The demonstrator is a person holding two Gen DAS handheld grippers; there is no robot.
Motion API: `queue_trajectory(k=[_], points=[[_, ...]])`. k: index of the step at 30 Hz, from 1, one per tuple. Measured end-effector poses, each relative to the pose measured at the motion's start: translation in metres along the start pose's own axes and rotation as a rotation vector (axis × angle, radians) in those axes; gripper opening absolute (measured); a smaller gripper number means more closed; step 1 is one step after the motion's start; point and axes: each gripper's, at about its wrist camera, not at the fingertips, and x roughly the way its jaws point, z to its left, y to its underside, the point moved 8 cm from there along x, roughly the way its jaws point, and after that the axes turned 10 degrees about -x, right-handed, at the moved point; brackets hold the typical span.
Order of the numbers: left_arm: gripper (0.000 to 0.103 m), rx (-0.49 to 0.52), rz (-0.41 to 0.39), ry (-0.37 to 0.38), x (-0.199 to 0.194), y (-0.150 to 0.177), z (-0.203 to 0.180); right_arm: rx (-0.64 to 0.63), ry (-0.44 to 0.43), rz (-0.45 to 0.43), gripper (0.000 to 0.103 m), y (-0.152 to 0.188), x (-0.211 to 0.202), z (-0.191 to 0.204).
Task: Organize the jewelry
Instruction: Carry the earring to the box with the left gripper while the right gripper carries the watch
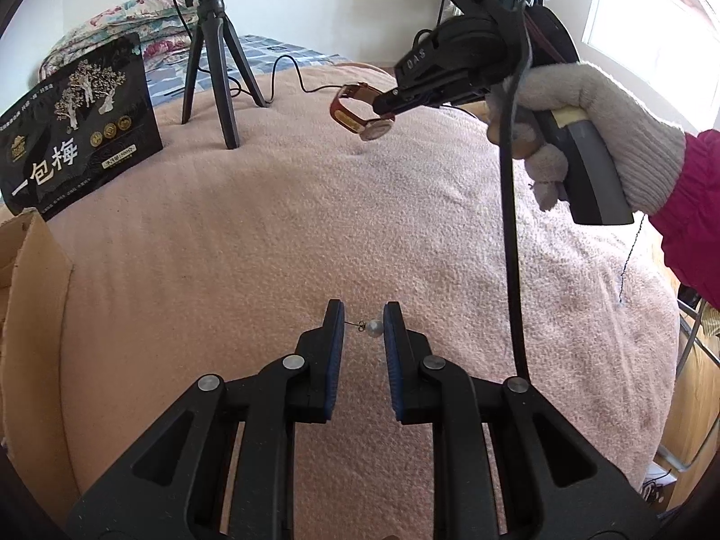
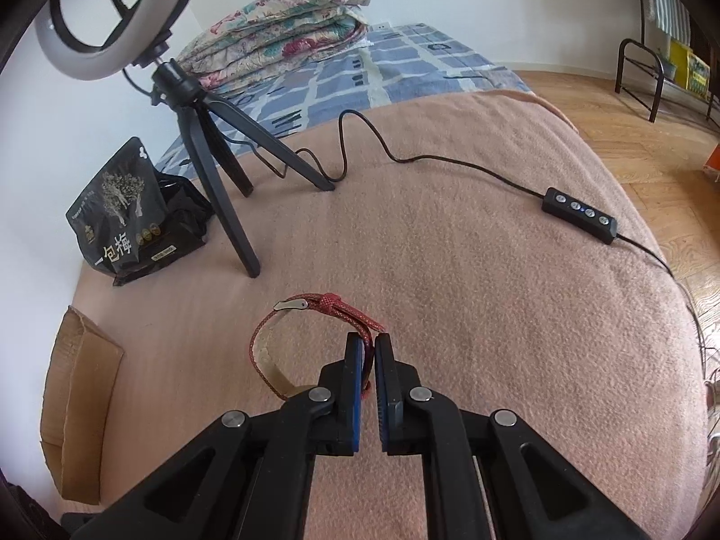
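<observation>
My left gripper (image 1: 363, 326) is shut on a small pearl earring (image 1: 373, 327). The post touches the left pad and the pearl rests against the right pad, just above the pink blanket (image 1: 315, 225). My right gripper (image 2: 372, 351) is shut on the red strap of a wristwatch (image 2: 328, 303), whose loop hangs to the left of the fingers. In the left wrist view the right gripper (image 1: 390, 101), held by a gloved hand (image 1: 598, 135), carries the watch (image 1: 360, 117) in the air above the far side of the blanket.
A ring light on a black tripod (image 2: 211, 171) stands at the back left, its cable and remote (image 2: 578, 215) trailing right. A black snack bag (image 2: 135, 225) and a cardboard box (image 2: 76, 405) sit at the left edge. Folded quilts (image 2: 288, 31) lie behind.
</observation>
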Motion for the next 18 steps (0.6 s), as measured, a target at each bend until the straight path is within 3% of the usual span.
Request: queue_trajectory(k=[18], points=[[0.017,-0.058,-0.111,-0.041,-0.069,-0.013,0.016,-0.127,0.009,-0.065,0.003,0.014,-0.077,0.047]])
